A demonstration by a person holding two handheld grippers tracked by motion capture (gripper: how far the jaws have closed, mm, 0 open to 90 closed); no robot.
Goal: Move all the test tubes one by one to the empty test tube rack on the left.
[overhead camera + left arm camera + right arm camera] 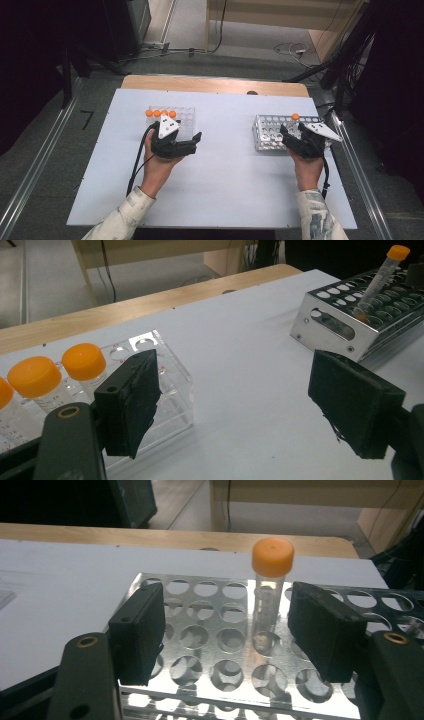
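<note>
One orange-capped tube [268,592] upright in metal rack [200,630], cap up.

The high view looks forward and down from above the near edge of the desk [220,190], taking in its whole top. The left gripper view sits low near the clear rack [170,385] and faces across to the metal rack [345,330] by the right edge. The right gripper view looks closely down onto that metal rack [200,630], toward the far edge.
</note>
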